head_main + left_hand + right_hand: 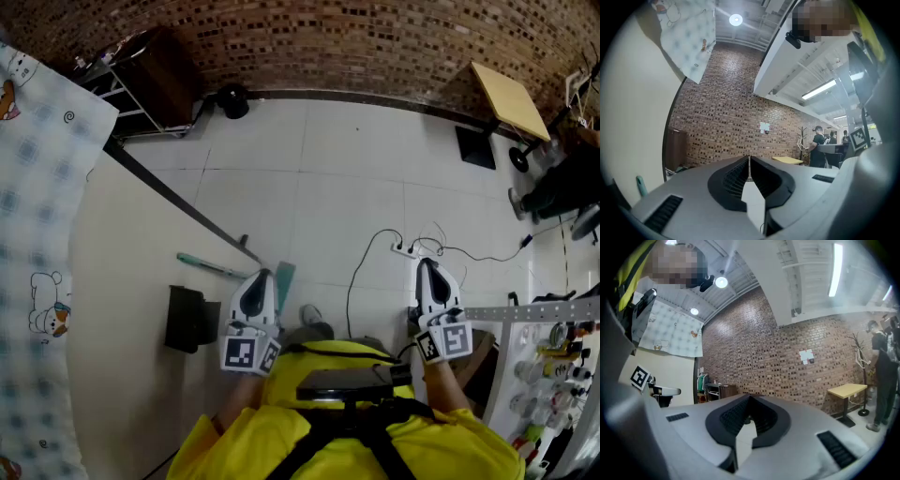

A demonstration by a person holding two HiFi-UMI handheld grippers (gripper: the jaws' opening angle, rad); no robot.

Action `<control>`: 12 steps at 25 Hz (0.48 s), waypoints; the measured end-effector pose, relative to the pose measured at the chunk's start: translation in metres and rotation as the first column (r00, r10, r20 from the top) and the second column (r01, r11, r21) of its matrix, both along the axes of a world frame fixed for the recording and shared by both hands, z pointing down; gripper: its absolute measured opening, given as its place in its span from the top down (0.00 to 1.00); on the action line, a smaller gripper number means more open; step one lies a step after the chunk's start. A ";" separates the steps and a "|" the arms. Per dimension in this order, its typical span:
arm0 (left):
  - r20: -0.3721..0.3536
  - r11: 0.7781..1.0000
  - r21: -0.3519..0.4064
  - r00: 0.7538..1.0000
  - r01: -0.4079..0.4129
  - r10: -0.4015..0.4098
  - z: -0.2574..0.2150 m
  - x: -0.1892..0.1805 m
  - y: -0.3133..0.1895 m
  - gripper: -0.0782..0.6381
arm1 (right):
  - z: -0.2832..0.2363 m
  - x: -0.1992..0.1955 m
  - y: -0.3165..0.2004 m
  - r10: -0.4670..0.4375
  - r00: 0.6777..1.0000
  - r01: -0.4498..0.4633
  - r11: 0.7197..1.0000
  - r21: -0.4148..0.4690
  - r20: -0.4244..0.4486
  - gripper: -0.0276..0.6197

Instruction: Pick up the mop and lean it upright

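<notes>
The mop has a teal handle [212, 266] that slants up against the cream wall [131, 281]. Its teal head [284, 276] rests on the white tiled floor by the wall's foot. The handle's teal tip [641, 185] also shows at the lower left of the left gripper view. My left gripper [261, 274] hovers just beside the mop head, shut, with nothing between its jaws [749, 158]. My right gripper [427, 264] is held apart to the right over the floor, its jaws [750, 397] closed together and holding nothing. Both point toward the brick wall.
A black box [187, 319] is fixed to the wall near the mop. A power strip [405, 249] with trailing cables lies by the right gripper. A yellow table [511, 98], a dark shelf unit [155, 80], a metal rack [553, 375] and people [819, 150] stand around.
</notes>
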State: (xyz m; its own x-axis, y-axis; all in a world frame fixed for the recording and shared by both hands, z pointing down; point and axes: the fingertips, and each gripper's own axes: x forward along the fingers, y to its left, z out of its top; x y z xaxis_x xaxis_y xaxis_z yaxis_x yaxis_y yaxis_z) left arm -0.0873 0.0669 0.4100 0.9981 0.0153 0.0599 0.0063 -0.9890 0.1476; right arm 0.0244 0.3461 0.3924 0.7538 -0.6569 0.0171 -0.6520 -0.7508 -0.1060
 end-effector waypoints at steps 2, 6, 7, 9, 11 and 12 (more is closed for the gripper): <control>0.025 1.000 -0.005 1.000 0.010 -0.009 0.004 0.010 -0.020 0.87 | -0.003 0.016 -0.031 -0.033 0.999 0.033 0.999 0.009 0.001 0.95; 0.030 0.999 -0.015 0.999 0.036 -0.036 0.007 0.030 -0.055 0.82 | -0.008 0.041 -0.096 -0.130 0.991 0.129 0.992 -0.011 -0.020 0.95; 0.034 0.999 -0.012 0.998 0.051 -0.051 0.009 0.033 -0.062 0.82 | -0.008 0.045 -0.113 -0.166 0.986 0.165 0.986 -0.018 -0.024 0.95; 0.037 0.991 -0.018 0.990 0.134 -0.133 0.013 0.031 -0.078 0.82 | -0.005 0.054 -0.152 -0.280 0.960 0.280 0.960 -0.021 -0.013 0.95; 0.033 0.968 -0.025 0.968 0.249 -0.248 0.014 0.022 -0.096 0.82 | 0.003 0.062 -0.192 -0.407 0.913 0.407 0.913 -0.034 0.005 0.95; 0.037 0.954 -0.022 0.954 0.299 -0.298 0.014 0.017 -0.105 0.82 | 0.008 0.066 -0.210 -0.458 0.889 0.459 0.887 -0.047 0.014 0.95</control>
State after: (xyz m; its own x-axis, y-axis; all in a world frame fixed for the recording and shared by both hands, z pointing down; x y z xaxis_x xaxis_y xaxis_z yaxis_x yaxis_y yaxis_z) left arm -0.0706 -0.0380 0.4243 0.9549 -0.2811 0.0962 -0.2940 -0.9407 0.1695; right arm 0.0909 0.1357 0.4004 0.3687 -0.9277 0.0582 -0.9246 -0.3725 -0.0799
